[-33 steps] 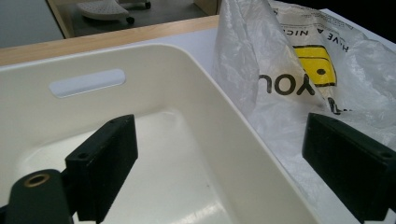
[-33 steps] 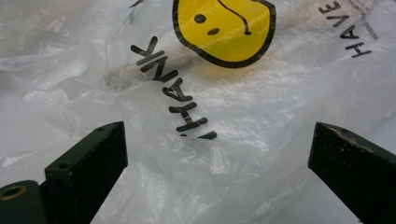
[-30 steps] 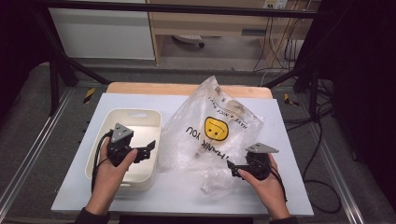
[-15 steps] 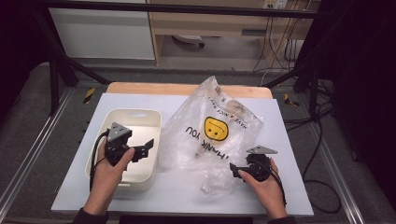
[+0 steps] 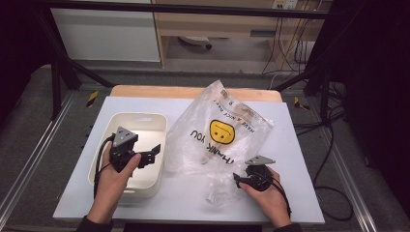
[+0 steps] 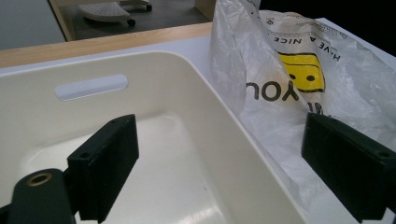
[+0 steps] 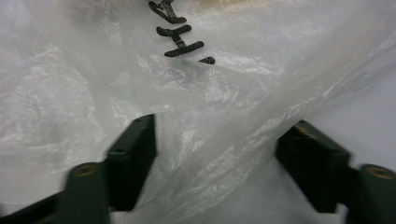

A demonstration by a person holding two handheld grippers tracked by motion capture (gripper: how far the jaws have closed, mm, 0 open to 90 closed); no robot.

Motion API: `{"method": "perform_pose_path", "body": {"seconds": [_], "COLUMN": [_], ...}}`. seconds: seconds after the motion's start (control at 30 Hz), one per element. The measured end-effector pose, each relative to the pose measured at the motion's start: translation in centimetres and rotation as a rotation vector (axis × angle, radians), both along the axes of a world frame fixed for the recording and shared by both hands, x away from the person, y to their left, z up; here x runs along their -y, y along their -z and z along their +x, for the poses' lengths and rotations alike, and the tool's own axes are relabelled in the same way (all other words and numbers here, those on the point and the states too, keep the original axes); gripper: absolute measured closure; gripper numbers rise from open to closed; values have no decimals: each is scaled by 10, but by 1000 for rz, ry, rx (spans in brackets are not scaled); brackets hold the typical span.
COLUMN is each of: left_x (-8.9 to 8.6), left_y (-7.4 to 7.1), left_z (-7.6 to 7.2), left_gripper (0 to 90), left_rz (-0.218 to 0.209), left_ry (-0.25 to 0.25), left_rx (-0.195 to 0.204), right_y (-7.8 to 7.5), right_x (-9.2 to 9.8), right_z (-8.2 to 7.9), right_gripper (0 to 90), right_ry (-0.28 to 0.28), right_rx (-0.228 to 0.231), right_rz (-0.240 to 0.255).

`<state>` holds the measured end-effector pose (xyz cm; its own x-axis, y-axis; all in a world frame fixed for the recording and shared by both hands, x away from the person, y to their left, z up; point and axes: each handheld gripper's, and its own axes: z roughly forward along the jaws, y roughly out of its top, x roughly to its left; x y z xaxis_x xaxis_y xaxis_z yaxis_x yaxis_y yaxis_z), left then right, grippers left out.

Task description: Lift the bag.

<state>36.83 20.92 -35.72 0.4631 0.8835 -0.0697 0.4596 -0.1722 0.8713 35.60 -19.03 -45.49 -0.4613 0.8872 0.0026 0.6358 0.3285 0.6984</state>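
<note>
Looking at the plastic bag (image 5: 220, 140), we judge it very light, soft and slippery, lying crumpled on the middle of the table (image 5: 295, 145), with its lower end near the front edge. We have the right gripper (image 5: 238, 180) there with its jaws just closing around a loose fold, not yet pinching it; a bunched fold should hold best. Beside the bag, the left gripper (image 5: 155, 153) hangs released over the white bin (image 5: 145, 121).

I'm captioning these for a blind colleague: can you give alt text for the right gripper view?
The right gripper, its jaws just closing but not yet pressing, straddles a crumpled fold of the clear plastic bag. Black printed letters show on the bag near the top, and a bare patch of the white table lies at right.
</note>
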Motion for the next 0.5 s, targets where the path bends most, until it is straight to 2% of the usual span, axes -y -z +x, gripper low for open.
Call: {"method": "perform_pose_path", "body": {"seconds": [0.17,0.3,0.33,0.47,0.5], "left_x": [-1,-1,-1,0,0], "left_y": [-1,-1,-1,-2,-2], "left_z": [0,0,0,0,-1], "left_gripper": [112,112,112,112,113], "left_rz": [-2,1,0,1,1], "left_ry": [-2,1,0,1,2], "left_rx": [4,4,4,6,6], "right_y": [-1,-3,-3,-4,-5], "right_x": [2,1,2,8,9], "right_z": [0,2,3,5,5], "right_gripper": [625,860,895,900,900], "right_ry": [-10,-34,-41,-49,-57], "right_rx": [14,3,3,-30,-31], "right_rz": [5,11,11,47,37]}}
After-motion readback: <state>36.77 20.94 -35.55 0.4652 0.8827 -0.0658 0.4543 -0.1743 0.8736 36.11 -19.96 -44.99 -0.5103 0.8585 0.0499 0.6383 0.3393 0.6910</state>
